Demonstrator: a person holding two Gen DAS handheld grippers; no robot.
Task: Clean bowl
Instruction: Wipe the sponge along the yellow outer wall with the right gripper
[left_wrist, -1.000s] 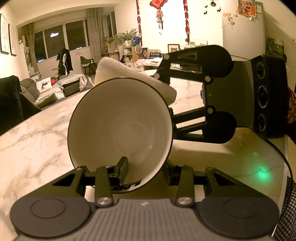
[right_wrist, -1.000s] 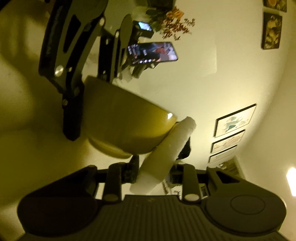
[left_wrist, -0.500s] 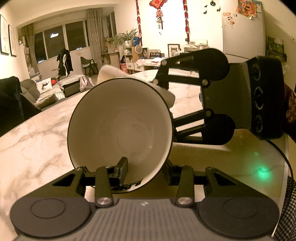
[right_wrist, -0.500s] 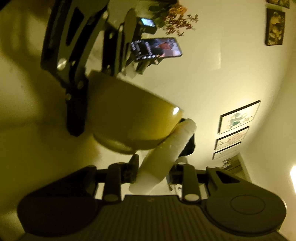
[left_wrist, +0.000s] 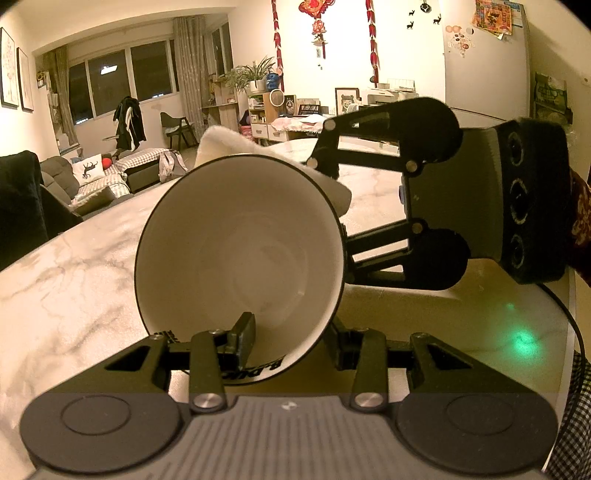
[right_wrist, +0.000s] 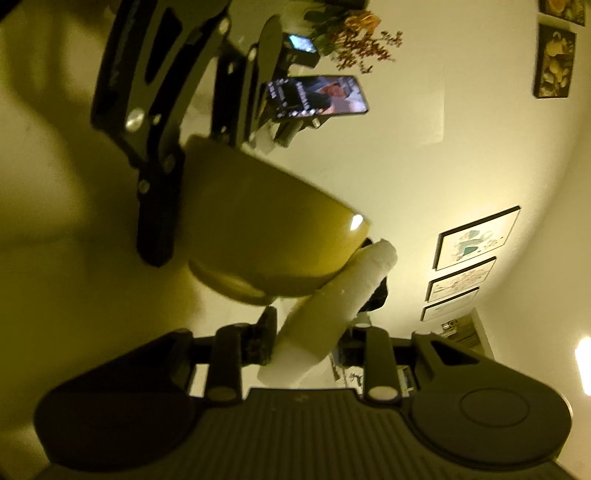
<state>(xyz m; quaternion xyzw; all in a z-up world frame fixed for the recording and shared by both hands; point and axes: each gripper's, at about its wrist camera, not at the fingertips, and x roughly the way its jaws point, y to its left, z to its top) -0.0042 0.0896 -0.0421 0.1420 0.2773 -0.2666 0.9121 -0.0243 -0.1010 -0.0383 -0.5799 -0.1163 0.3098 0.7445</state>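
Marble table (left_wrist: 66, 288); left gripper (left_wrist: 291, 338) pinching bowl (left_wrist: 240, 251) rim, right gripper (right_wrist: 306, 332) pinching cloth (right_wrist: 332, 299) against it.

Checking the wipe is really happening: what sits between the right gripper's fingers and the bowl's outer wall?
A folded white cloth, held by the right gripper and lying against the bowl. The right wrist view shows it best.

**Both grippers clamped, held side by side**

The left gripper (left_wrist: 291, 336) pinches a bowl's (left_wrist: 240, 251) rim, one finger inside, one outside. The right gripper (right_wrist: 306, 332) grips a white sponge (right_wrist: 328, 306), reaching in from the right behind it.
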